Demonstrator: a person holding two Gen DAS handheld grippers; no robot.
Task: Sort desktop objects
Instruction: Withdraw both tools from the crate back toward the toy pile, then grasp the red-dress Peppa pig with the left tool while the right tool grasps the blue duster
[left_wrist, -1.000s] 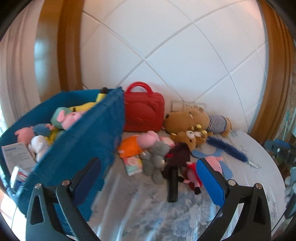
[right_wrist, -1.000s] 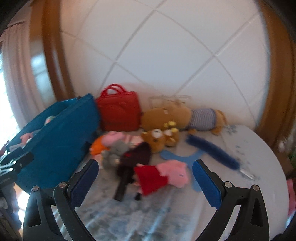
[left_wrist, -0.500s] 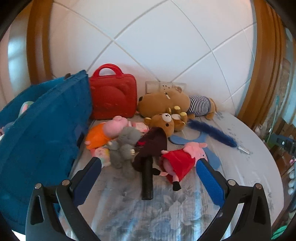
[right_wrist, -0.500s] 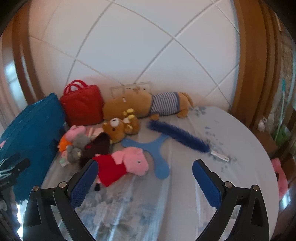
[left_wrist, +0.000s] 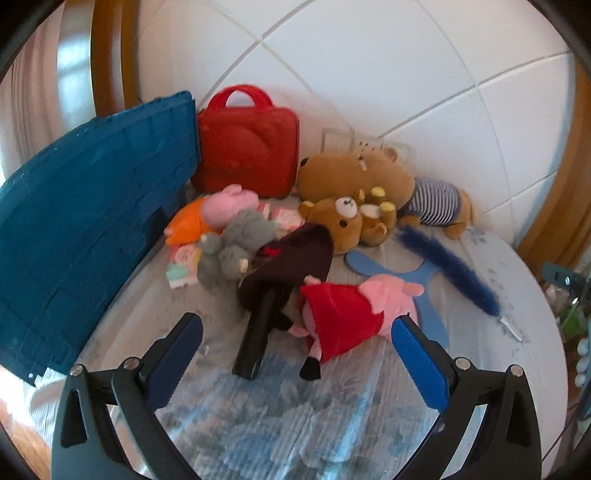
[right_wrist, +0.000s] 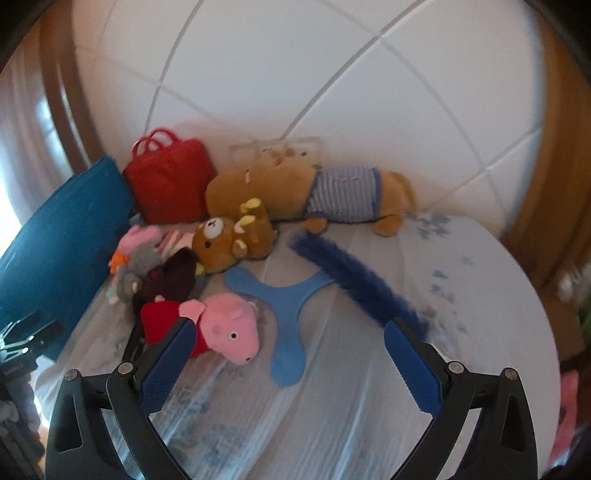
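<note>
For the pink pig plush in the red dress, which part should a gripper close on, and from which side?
Best bet is the red-dressed torso of the pig plush, taken from above with the fingers across its width. It lies on its side on the tablecloth, head toward the blue boomerang; the body is narrower and softer than the head. The open right gripper is nearest.

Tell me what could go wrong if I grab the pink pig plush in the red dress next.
The pink pig plush in the red dress lies against the dark maroon plush and black bar; the open left gripper could snag both. Its head overlaps the flat blue boomerang, which might get dragged along.
</note>
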